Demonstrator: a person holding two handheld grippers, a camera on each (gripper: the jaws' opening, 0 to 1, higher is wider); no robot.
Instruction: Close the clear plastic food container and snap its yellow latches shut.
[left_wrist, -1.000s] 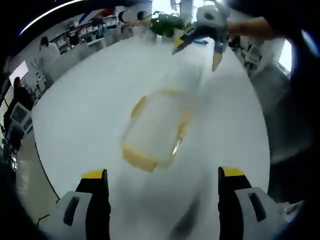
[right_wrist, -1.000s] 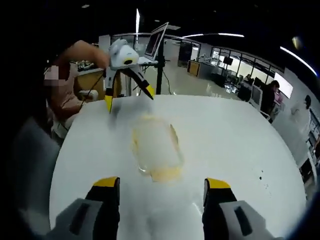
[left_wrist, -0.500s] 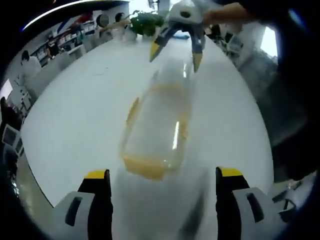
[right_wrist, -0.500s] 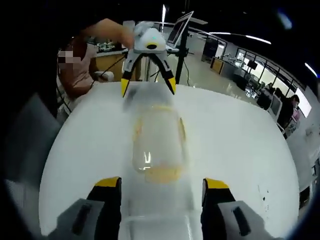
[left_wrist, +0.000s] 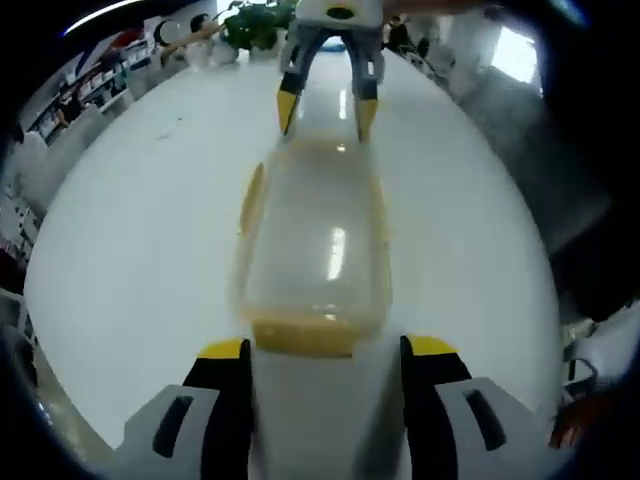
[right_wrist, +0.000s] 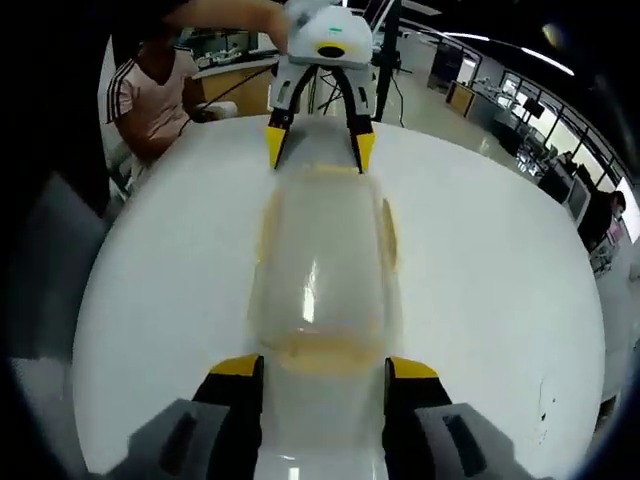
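In the left gripper view, our left claw (left_wrist: 322, 352) stands spread around the near end of the clear food container (left_wrist: 313, 245) on the white bench (left_wrist: 130, 230). In the right gripper view, our right claw (right_wrist: 325, 368) spreads likewise; uneven pressing could skid the container, leaving the yellow latches (right_wrist: 323, 348) unsnapped.

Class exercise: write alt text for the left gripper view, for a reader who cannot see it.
A clear plastic food container with yellow latches lies on a white table, the left claw open at its near end. The right claw faces it, open at the far end.
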